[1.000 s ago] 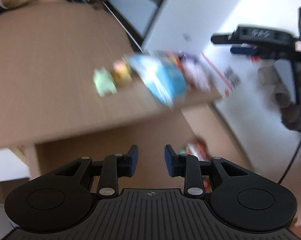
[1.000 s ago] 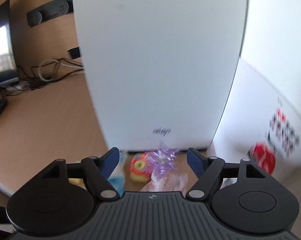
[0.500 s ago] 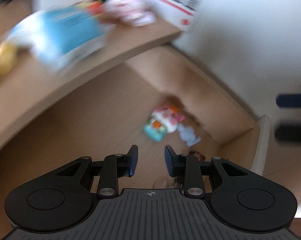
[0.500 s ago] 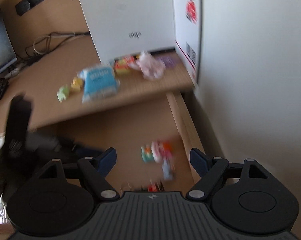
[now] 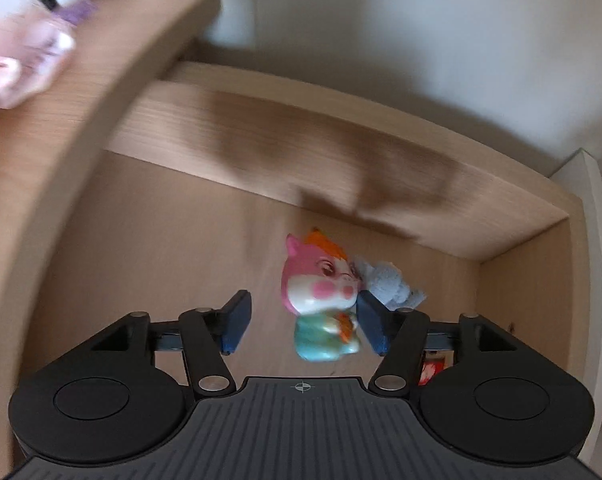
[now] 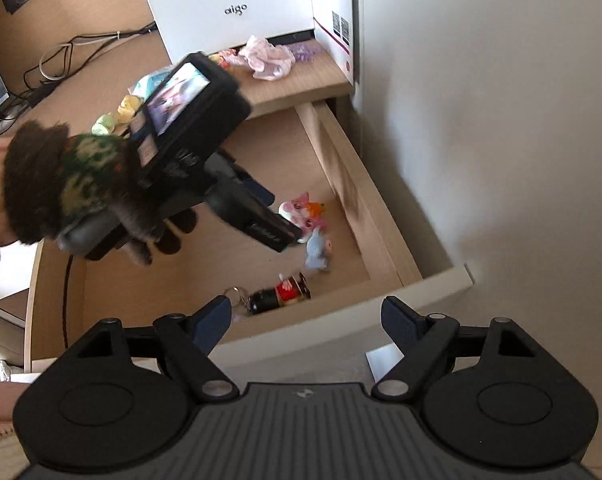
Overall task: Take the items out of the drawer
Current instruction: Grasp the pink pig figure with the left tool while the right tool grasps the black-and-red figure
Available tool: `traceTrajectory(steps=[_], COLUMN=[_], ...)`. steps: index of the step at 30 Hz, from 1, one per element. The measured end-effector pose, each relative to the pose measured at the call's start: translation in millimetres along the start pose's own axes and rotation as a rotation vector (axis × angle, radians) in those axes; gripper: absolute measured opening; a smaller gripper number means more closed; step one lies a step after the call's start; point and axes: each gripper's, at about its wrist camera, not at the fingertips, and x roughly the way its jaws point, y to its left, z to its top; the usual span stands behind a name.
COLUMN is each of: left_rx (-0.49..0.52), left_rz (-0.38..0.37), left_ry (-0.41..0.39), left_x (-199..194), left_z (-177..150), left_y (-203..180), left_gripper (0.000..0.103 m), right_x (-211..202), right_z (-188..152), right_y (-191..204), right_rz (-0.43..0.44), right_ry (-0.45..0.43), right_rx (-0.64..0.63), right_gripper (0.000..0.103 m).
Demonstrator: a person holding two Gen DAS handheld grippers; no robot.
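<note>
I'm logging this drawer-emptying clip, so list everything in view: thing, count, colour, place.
fox figurine: 1, pink, orange and teal, drawer floor between the left jaws
blue toy: 1, light blue, beside the fox
keychain figure: 1, black and red, drawer front
drawer: 1, light wood, pulled open
pink cloth: 1, on desktop
small toys: 2, yellow and green, on desktop
white box: 1, back of desktop
left gripper: black, jaws open, inside drawer
right gripper: black, jaws open, above drawer front
</note>
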Motion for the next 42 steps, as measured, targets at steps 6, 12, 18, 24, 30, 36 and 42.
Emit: traceTrajectory(steps=[6, 12, 18, 24, 30, 36, 42], left_rx=[-0.096, -0.215, -0.337, -0.523, -0.735, -0.871, -0.884], left_rz=[-0.048, -0.027, 0.023, 0.055, 0.052, 0.035, 0.021], left_ry=[-0.014, -0.081, -0.158, -0.225, -0.319, -0.337, -0.320], left_x=[-5, -63, -121, -157, -193, -190, -190], left_z=[-5, -40, -91, -136, -190, -223, -237], left_y=[3, 5, 12, 33, 59, 59, 47], left_gripper=[0.046, 0.045, 0.045, 0.045, 0.045, 0.045, 0.045], right_x=[0, 19, 59, 102, 152, 177, 188], right_z=[2, 24, 53, 77, 96, 85, 66], right_y=[-7, -16, -11, 21, 21, 36, 67], right_rz=[-0.026, -0.005, 0.066, 0.178, 0.191, 0.170, 0.097], right_ry=[0.008, 0.047, 0.151, 0.304, 0.498, 0.605, 0.606], right_rx=[0.004, 0.003, -0.010, -0.112, -0.012, -0.082, -0.279], right_gripper=[0.084, 0.084, 0.084, 0.084, 0.084, 0.084, 0.075])
